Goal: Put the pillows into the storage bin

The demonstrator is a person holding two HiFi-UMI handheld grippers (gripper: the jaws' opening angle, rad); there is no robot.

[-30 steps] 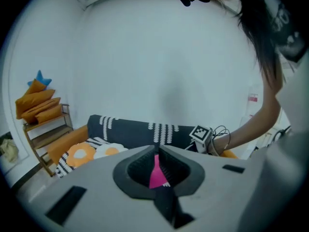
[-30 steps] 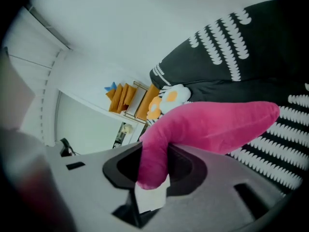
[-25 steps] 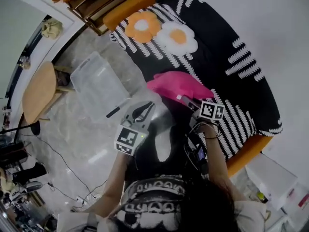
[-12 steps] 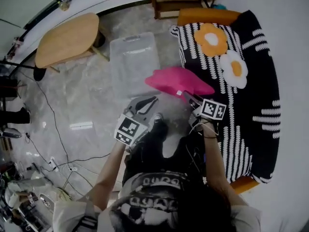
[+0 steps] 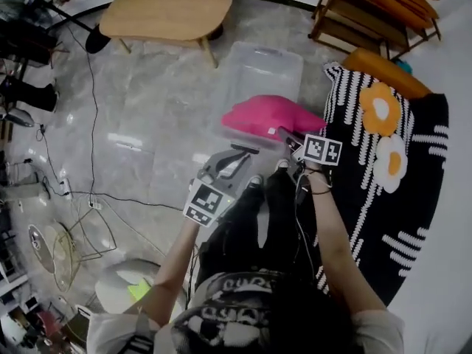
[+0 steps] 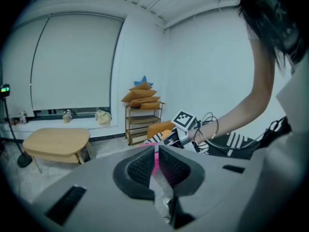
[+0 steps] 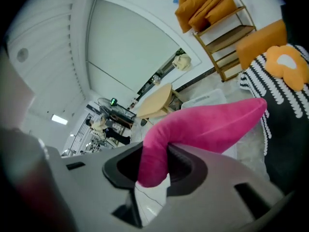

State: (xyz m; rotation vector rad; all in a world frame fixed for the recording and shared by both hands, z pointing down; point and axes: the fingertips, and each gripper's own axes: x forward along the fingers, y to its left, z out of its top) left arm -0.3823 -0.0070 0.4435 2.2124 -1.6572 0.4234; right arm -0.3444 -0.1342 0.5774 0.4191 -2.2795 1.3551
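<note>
A bright pink pillow (image 5: 269, 115) hangs by one corner from my right gripper (image 5: 290, 139), which is shut on it. In the head view the pillow sits over the near end of the clear storage bin (image 5: 265, 65) on the floor. In the right gripper view the pillow (image 7: 212, 124) sticks out from between the right gripper's (image 7: 154, 161) pads, with the bin (image 7: 207, 100) beyond it. My left gripper (image 5: 237, 152) floats beside the pillow's near left edge, jaws together and nothing in them; in its own view the left gripper (image 6: 156, 151) shows only a thin slit. Two flower pillows (image 5: 381, 109) (image 5: 391, 161) lie on the striped sofa.
The black-and-white striped sofa (image 5: 413, 198) fills the right side. A wooden table (image 5: 166, 9) stands beyond the bin, and a shelf (image 5: 369, 13) with orange cushions stands at the top right. Cables (image 5: 88, 190) and stands lie on the floor at left. The person's feet (image 5: 254, 183) stand just short of the bin.
The view has swung from the sofa round to the floor. The pink pillow, still in my right gripper, has moved from the sofa's edge to over the bin. The left gripper has followed.
</note>
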